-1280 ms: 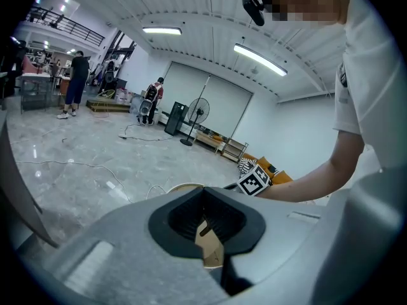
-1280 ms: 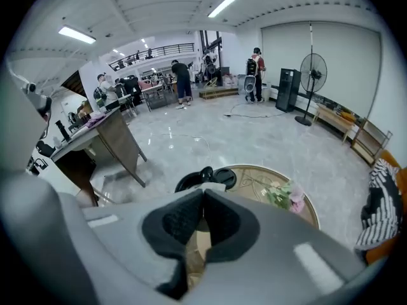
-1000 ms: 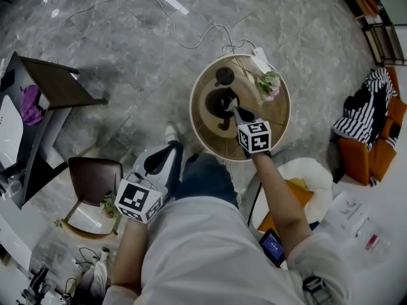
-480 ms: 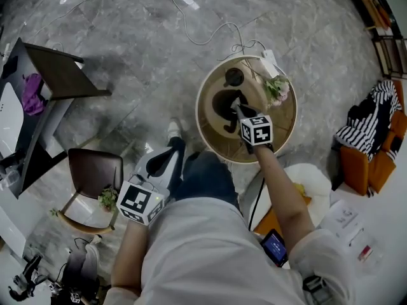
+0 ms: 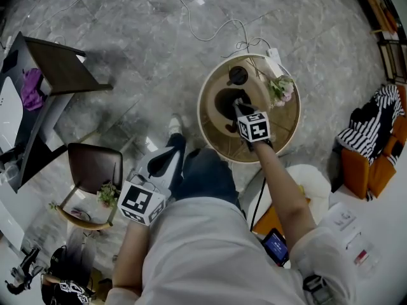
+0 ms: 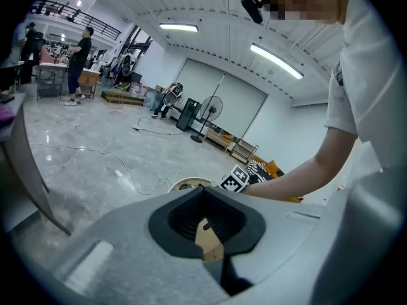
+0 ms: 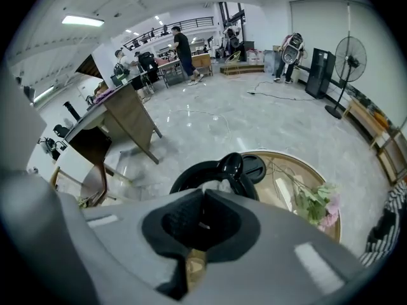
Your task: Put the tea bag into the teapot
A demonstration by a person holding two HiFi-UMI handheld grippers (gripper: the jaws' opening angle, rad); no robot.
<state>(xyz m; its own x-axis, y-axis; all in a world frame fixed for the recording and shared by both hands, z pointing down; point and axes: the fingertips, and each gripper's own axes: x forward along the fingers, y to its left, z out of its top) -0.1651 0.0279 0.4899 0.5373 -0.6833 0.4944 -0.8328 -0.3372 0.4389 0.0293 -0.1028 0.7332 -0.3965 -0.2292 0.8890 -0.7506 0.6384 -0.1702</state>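
1. We see the right gripper (image 7: 203, 193) reaching out over the round bench (image 5: 214, 132). Its jaws are pressed together. A small white thing shows just past their tips. We take it for the tea bag (image 7: 215, 185), pinched at its upper part so that it can hang free below.

2. The tea bag is directly above the dark mouth of the black teapot (image 7: 185, 175). We cannot tell whether its lower end is already inside the mouth, because the jaws cover that part.

3. The lid (image 7: 256, 164) lies flat on the bench just beside the teapot, on the far side. In our judgement it is placed there to leave the mouth open for the bag.

4. The flowers (image 7: 318, 202) lie on the bench to the right, apart from the teapot and not in the way of the gripper.

5. The left gripper (image 6: 203, 190) is held back near the person's body, well apart from the bench. Its jaws are also closed and there is nothing between them. We think it has no work in this step.

6. We judge that the task is near its end: the jaws must open so that the bag drops in. The risk is that the bag catches on the rim or on the curved handle near the tips.
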